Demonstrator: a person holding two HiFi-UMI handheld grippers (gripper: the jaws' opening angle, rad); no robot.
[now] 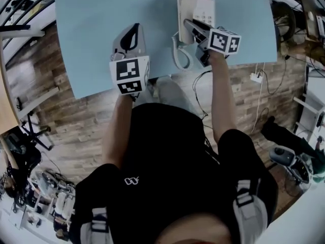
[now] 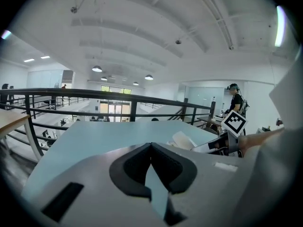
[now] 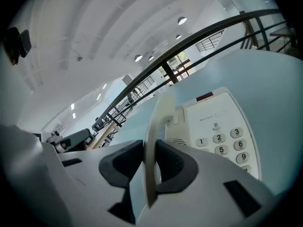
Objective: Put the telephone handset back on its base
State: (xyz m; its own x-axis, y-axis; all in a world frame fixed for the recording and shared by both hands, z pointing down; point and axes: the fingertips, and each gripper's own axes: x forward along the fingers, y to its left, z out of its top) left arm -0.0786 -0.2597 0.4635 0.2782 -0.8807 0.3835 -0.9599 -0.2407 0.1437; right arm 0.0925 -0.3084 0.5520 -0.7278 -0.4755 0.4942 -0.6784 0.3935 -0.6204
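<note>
Nearest you, your left tongs (image 1: 133, 28) hang just inside the surface's (image 1: 91, 29) near edge, left of the middle. The left gripper view shows them clenched tip to tip on nothing, which the head view cannot settle. Your right tongs (image 1: 190, 24) reach in over the near edge on the right side, onto the near end of the base (image 1: 203, 9).

Only the right gripper view shows the grip. The pads are grasping the handset (image 3: 158, 126), seen edge-on and standing up between them, over the base's left side beside the keypad (image 3: 222, 143). No view shows whether the handset touches the cradle.

From the head view, the cord (image 1: 177, 55) loops on the surface just left of the base, close to the near edge. Bare surface runs wide to the left and beyond your left tongs, with a narrower strip right of the base.

The left gripper view adds a railing (image 2: 118, 96) past the far edge.
</note>
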